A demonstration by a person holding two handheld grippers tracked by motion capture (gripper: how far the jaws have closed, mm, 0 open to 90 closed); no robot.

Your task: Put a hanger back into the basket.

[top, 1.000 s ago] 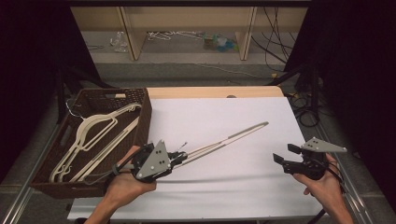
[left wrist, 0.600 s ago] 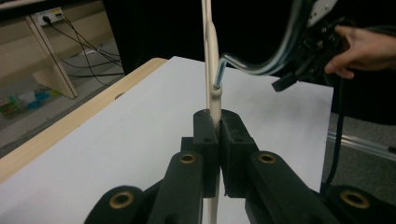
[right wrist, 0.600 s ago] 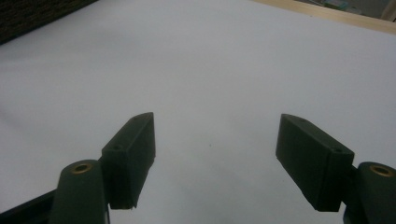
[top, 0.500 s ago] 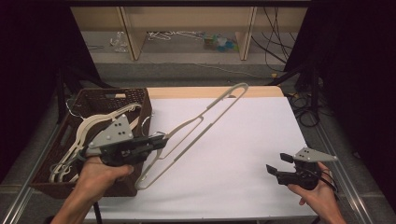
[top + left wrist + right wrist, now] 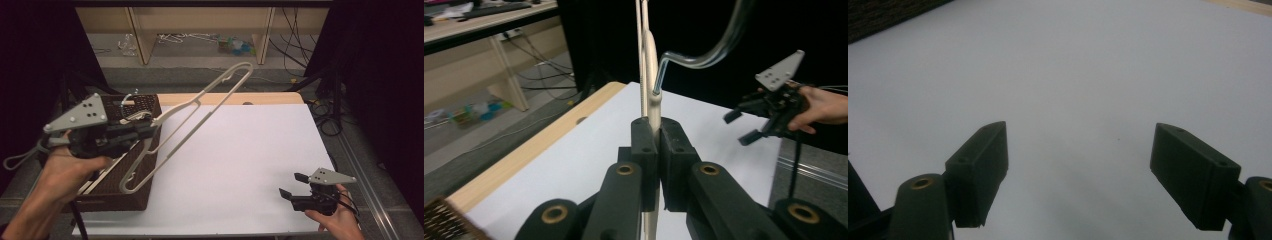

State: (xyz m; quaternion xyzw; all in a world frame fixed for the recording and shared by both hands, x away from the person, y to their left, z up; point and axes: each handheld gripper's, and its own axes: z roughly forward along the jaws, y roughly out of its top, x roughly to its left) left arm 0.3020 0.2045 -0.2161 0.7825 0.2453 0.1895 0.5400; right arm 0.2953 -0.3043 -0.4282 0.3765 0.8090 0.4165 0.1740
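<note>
My left gripper (image 5: 150, 125) is shut on a cream plastic hanger (image 5: 200, 100) and holds it in the air above the right edge of the brown wicker basket (image 5: 120, 197). The hanger slants up to the back, with its metal hook near the jaws. In the left gripper view the jaws (image 5: 657, 135) pinch the hanger's neck (image 5: 651, 60) just below the hook (image 5: 704, 57). My right gripper (image 5: 292, 185) hovers low over the white mat (image 5: 240, 150) at the front right. Its jaws (image 5: 1093, 165) have just been opening, with nothing between them.
More cream hangers (image 5: 100, 175) lie in the basket at the table's left. A wooden strip (image 5: 270, 98) borders the mat at the back. Shelving and cables (image 5: 300, 30) lie beyond the table. The right gripper (image 5: 744, 125) also appears in the left gripper view.
The left gripper has risen and swung left over the basket, carrying the hanger, whose far end now points up and back. The right gripper has drifted toward the front edge.
</note>
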